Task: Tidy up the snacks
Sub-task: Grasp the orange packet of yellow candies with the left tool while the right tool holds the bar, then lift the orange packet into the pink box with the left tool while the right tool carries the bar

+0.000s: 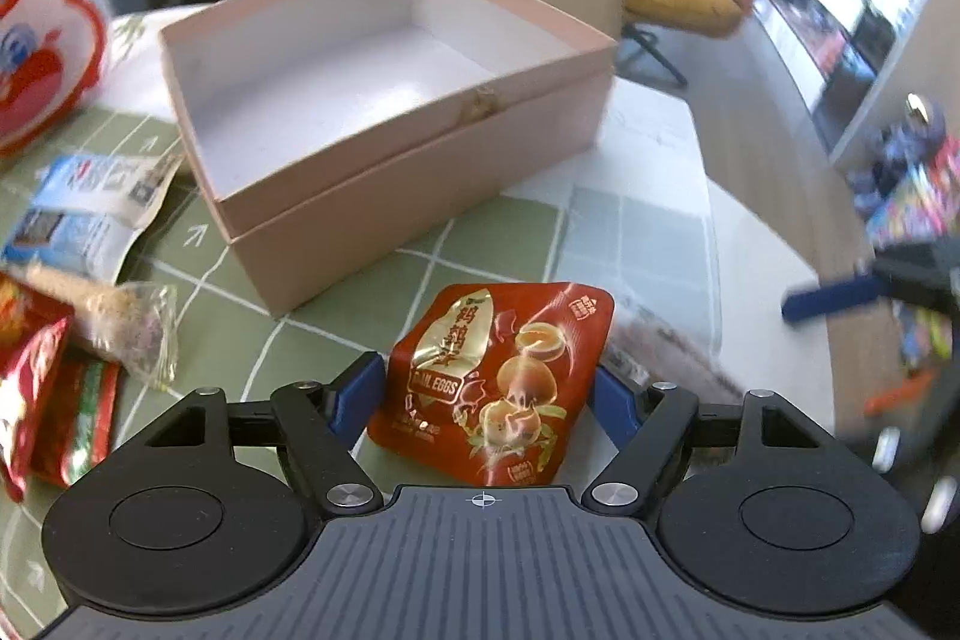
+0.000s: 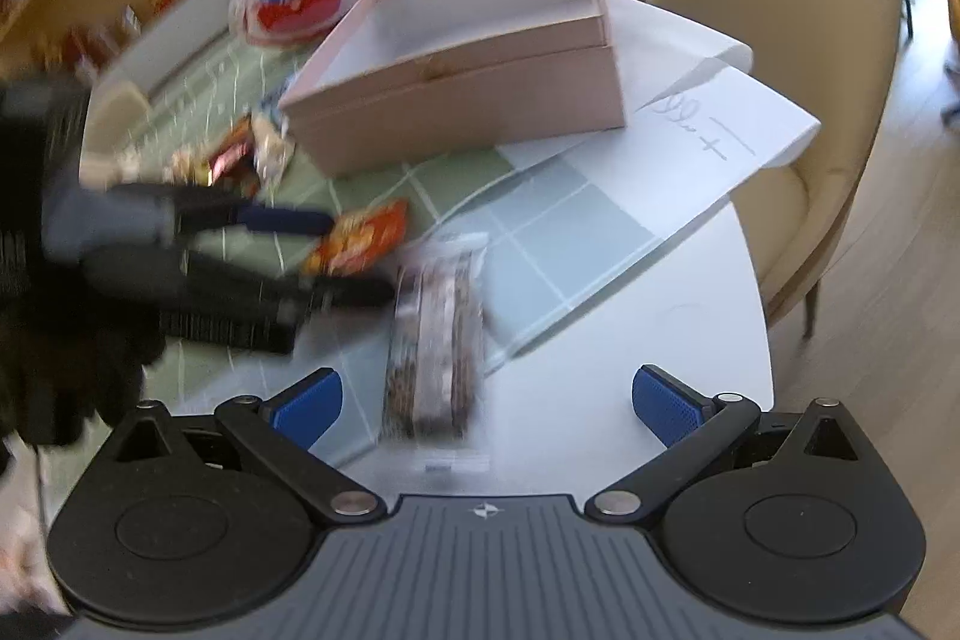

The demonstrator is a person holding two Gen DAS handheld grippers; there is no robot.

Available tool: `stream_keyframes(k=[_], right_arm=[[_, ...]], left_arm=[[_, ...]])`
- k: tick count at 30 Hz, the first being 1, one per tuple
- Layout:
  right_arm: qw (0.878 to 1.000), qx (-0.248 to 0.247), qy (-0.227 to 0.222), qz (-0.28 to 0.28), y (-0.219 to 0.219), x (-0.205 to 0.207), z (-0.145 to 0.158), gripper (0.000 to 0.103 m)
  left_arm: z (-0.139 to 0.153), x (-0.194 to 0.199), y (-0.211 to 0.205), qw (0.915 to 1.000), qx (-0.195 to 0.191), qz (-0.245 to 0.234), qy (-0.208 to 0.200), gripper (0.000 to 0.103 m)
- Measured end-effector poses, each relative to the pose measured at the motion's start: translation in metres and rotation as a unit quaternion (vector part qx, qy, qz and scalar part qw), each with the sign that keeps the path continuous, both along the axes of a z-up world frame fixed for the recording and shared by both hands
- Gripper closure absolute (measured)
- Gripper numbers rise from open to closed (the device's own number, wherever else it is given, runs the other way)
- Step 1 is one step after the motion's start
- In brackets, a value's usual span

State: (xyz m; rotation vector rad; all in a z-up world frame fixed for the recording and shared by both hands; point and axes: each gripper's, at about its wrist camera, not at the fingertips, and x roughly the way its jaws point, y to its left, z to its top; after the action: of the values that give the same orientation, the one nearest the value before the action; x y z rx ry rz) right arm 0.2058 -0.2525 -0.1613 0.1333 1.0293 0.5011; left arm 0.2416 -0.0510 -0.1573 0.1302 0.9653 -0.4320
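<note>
My left gripper (image 1: 489,391) is shut on a red quail-egg packet (image 1: 492,376), held just above the checked mat in front of an open, empty pink box (image 1: 384,100). In the right wrist view the left gripper (image 2: 336,250) shows blurred at the left with the same red packet (image 2: 360,238), and the pink box (image 2: 468,58) stands behind. My right gripper (image 2: 486,400) is open and empty above a clear wrapped brown snack bar (image 2: 435,340) lying at the mat's edge.
Several snack packets (image 1: 78,220) lie left of the box, with a red-and-white bag (image 1: 42,22) behind them. A beige chair (image 2: 798,58) stands at the table's far side. White paper (image 2: 708,124) lies right of the box. The table edge (image 2: 762,340) curves close by.
</note>
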Motion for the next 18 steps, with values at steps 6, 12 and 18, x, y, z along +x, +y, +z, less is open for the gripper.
stream_keyframes(k=[6,12,18], right_arm=[[0.996,-0.08,-0.029,0.026,0.023,-0.012,0.0,0.002],[0.996,-0.061,-0.055,0.023,0.022,-0.013,0.011,0.009],[0.996,-0.062,-0.066,0.016,0.041,-0.002,0.009,0.024]], left_arm=[[0.0,-0.003,0.0,0.9981,-0.012,0.06,0.003,0.031],[0.003,-0.045,0.028,0.9906,-0.038,0.131,0.003,0.038],[0.01,-0.09,0.05,0.9826,-0.051,0.178,0.002,0.084]])
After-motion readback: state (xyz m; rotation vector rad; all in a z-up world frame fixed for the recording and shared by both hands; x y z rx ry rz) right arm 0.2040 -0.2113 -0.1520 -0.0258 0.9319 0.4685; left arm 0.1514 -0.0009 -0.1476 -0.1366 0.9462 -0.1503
